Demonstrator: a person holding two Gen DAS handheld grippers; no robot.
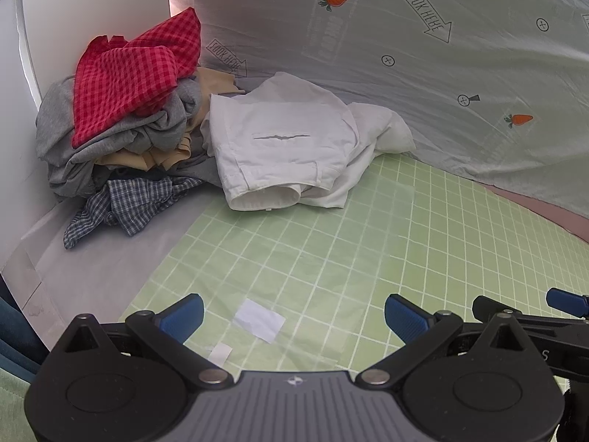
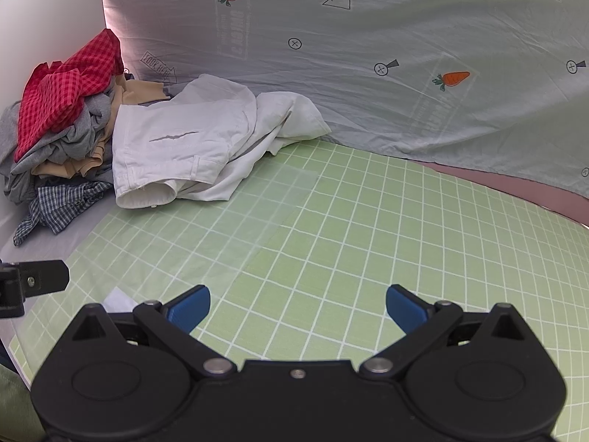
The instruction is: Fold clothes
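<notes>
Crumpled white shorts (image 1: pixel 291 143) lie at the far edge of the green grid mat (image 1: pixel 331 258), also in the right wrist view (image 2: pixel 191 147). Left of them is a pile of clothes: a red checked garment (image 1: pixel 132 73) on top, a grey one (image 1: pixel 110 136), a beige one (image 1: pixel 165 154) and a blue plaid shirt (image 1: pixel 121 202) at the bottom. My left gripper (image 1: pixel 294 316) is open and empty, low over the mat's near side. My right gripper (image 2: pixel 298 305) is open and empty beside it, to the right; its blue fingers (image 1: pixel 563 302) show in the left wrist view.
A pale sheet printed with carrots and "LOOK HERE" arrows (image 2: pixel 405 55) hangs behind the mat. A white wall panel (image 1: pixel 55 37) stands at the left behind the pile. Two white paper scraps (image 1: pixel 261 318) lie on the mat near the left gripper. A pink surface (image 2: pixel 515 184) shows at the right.
</notes>
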